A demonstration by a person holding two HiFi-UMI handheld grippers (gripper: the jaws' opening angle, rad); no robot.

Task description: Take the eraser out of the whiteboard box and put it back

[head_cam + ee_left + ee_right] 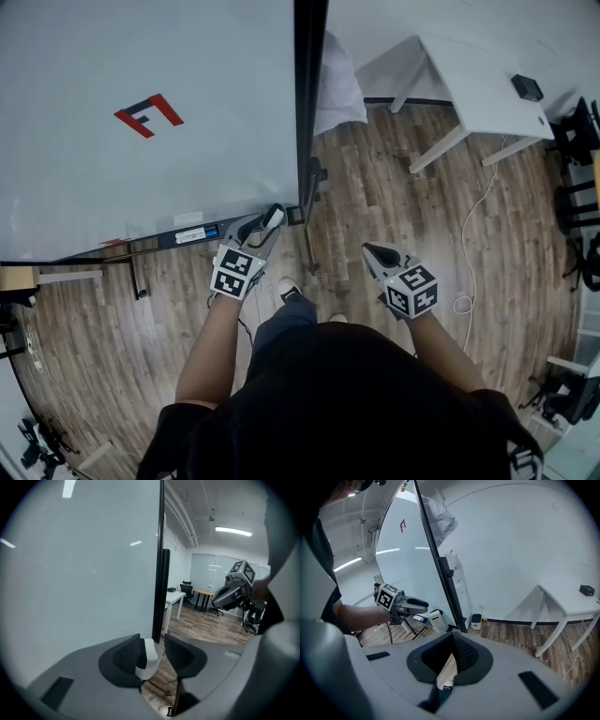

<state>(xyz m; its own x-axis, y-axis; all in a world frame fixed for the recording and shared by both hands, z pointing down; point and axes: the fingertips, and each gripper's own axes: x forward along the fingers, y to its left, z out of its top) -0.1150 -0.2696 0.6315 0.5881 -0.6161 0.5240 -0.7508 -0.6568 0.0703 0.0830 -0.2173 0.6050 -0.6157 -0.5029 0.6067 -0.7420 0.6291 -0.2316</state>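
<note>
In the head view, the white eraser (273,217) sits at the tips of my left gripper (265,225), at the right end of the whiteboard's tray (192,232). In the left gripper view the eraser (149,660) lies against the left pad, with a gap to the right pad; my left gripper (152,639) is open. The right gripper view shows the eraser (436,619) just off the left gripper (426,607), by the board's lower corner. My right gripper (370,251) hangs apart over the floor to the right; its jaws (452,637) meet at the tips with nothing between them.
The large whiteboard (141,122) with a red mark fills the left. Its black frame post (309,141) and foot stand between the grippers. A white table (478,84) with a small black object (527,87) is at the far right, and a cable (466,234) runs over the wood floor.
</note>
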